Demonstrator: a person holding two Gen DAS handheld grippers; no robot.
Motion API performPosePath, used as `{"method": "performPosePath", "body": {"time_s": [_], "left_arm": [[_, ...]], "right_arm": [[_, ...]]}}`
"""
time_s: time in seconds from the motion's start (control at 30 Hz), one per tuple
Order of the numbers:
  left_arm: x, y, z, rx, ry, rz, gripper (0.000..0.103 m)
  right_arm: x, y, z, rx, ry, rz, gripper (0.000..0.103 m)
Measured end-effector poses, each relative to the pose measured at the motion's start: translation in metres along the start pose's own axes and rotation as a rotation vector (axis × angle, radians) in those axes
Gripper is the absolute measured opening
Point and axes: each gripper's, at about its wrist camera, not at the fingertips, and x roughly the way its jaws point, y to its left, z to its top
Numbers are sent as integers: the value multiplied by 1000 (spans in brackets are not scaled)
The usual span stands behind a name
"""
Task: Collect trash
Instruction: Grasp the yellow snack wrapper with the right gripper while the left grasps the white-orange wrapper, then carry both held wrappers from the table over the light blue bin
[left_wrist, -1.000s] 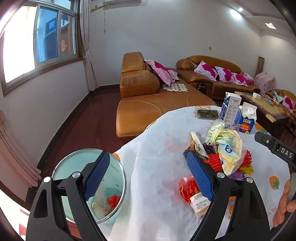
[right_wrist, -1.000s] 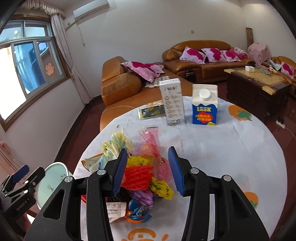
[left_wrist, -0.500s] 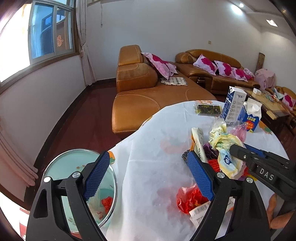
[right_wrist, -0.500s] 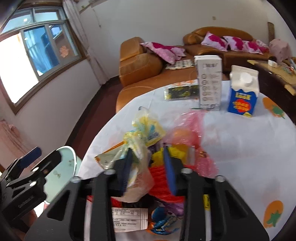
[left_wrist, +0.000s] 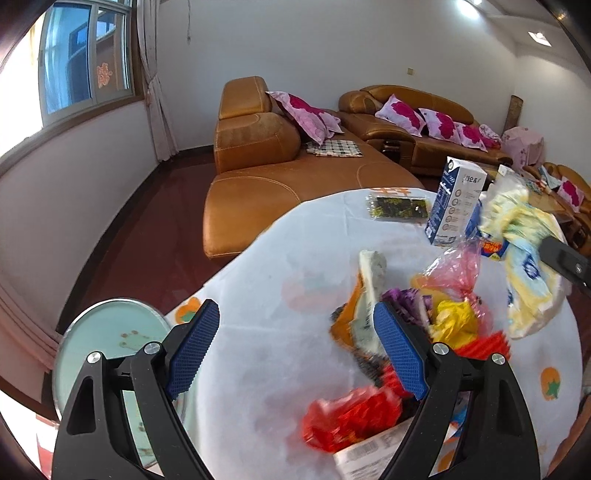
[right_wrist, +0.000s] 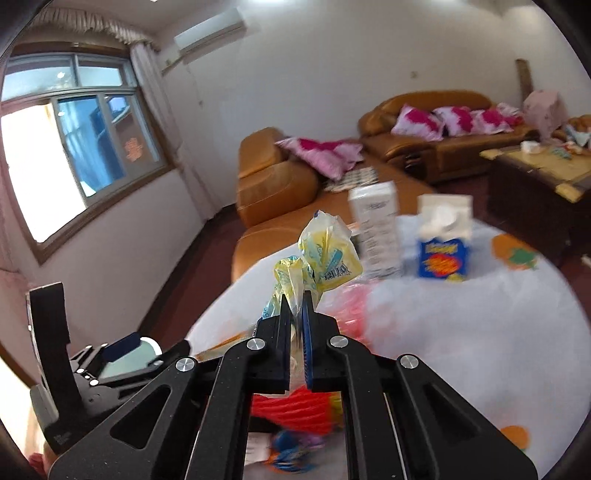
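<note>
At the far left we see a round, pale green bin (left_wrist: 110, 332) with a shiny rim, partly hidden behind the left gripper (left_wrist: 295, 347), whose ridged blue pads stand spread with nothing between them. It hangs over the white tablecloth (left_wrist: 258, 295), printed with orange fruit. To the right lies the trash pile (left_wrist: 417, 332) – crinkled plastic, a red wrapper, a purple scrap, a ribbed red net – much of it smeared by motion. Beyond stand two cartons (right_wrist: 406, 236), boxy and blurred. The right gripper (right_wrist: 296, 301) has just been closing, and its jaws now pinch a thin, glossy yellow wrapper (right_wrist: 325, 254) – lifted clear above the pile. Its lower end is hidden behind the fingers.
</note>
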Motion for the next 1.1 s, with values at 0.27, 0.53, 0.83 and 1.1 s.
{"method": "performPosePath", "body": {"time_s": [0.27, 0.53, 0.83, 1.1], "left_arm": [[33, -42, 3, 60, 47, -39, 81], [66, -46, -12, 19, 160, -124, 25], [17, -28, 0, -26, 28, -150, 22], [-28, -10, -4, -26, -5, -67, 22]], "right_arm": [[5, -36, -16, 81, 51, -52, 7], [1, -44, -19, 95, 41, -67, 7], [-12, -39, -19, 97, 13, -72, 7], [-29, -11, -22, 57, -2, -37, 7]]}}
